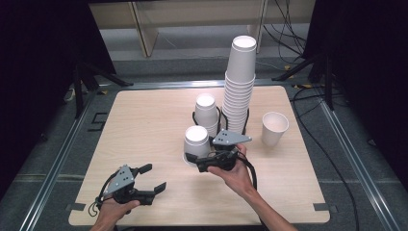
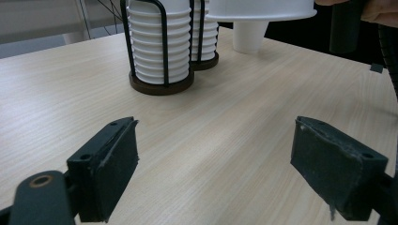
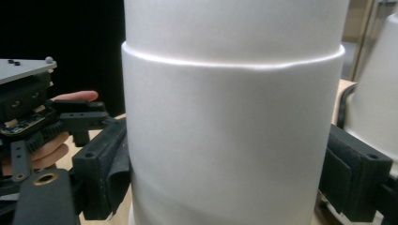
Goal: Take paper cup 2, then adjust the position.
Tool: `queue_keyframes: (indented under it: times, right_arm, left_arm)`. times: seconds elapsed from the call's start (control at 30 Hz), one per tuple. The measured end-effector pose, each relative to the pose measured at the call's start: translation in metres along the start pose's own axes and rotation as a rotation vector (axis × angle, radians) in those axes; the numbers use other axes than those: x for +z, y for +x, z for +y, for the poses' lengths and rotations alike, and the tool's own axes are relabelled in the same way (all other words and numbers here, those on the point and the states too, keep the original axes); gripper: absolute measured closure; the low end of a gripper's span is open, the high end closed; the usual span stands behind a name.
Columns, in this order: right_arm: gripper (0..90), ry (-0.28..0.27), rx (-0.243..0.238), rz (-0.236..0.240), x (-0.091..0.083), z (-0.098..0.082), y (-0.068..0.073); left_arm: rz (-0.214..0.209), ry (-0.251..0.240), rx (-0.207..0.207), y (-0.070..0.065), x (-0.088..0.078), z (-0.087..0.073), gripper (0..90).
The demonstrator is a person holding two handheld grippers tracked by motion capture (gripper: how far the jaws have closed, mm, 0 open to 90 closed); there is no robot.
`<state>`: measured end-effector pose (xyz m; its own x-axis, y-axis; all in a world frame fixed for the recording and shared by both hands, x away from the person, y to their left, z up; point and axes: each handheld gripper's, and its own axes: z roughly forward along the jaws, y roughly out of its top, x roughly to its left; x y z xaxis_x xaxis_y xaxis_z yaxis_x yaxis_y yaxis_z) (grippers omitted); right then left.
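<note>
1. A pale wooden table (image 1: 144, 120) with rounded corners stood on a grey floor between dark curtains, with cables trailing across the floor behind it.
2. A tall stack of white paper cups (image 1: 239, 82), all upside down, rose from a black wire holder at the far middle of the table, its top cup tilted slightly off the column.
3. Just beside it on the left, a shorter stack (image 1: 206, 113) sat in a second wire holder with a dark round base.
4. A single upright cup (image 1: 274, 127) stood alone to the right of the tall stack, clear of both holders.
5. The right gripper (image 1: 192, 158), held in the person's right hand near the table's centre, had its jaws closed against the sides of an inverted cup (image 1: 196, 140), with a black pad (image 3: 105, 168) pressed to each flank in the right gripper view.
6. That gripped cup sat in front of the shorter stack, close to the tabletop; whether it touched the wood could not be told.
7. The left gripper (image 1: 155, 178) rested near the table's near-left edge in the person's left hand, its jaws standing well apart with bare wood between them.
</note>
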<state>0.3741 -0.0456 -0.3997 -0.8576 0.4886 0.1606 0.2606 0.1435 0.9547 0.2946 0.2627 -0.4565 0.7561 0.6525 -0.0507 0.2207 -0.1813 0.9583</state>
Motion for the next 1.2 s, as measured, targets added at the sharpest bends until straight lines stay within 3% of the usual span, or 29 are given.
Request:
queue_keyframes:
  times: [0.17, 0.53, 0.7, 1.0, 1.2]
  right_arm:
    - [15.9, -0.002, -0.006, 0.044, 0.009, -0.003, 0.008]
    - [16.0, 0.028, -0.025, 0.089, 0.025, -0.011, 0.02]
    - [16.0, 0.032, -0.041, 0.095, 0.03, -0.011, 0.024]
    - [16.1, 0.035, -0.043, 0.137, 0.043, -0.014, 0.034]
    - [16.2, 0.05, -0.056, 0.152, 0.049, -0.014, 0.039]
  left_arm:
    - [-0.006, -0.003, -0.003, -0.001, 0.0, 0.0, 14.7]
    - [-0.005, 0.02, 0.001, -0.002, 0.001, 0.0, 14.7]
    - [-0.013, -0.01, -0.005, -0.001, 0.001, 0.0, 14.7]
    - [-0.008, -0.001, -0.009, -0.003, 0.0, 0.001, 14.7]
    - [-0.041, -0.032, -0.014, -0.004, 0.002, 0.001, 14.7]
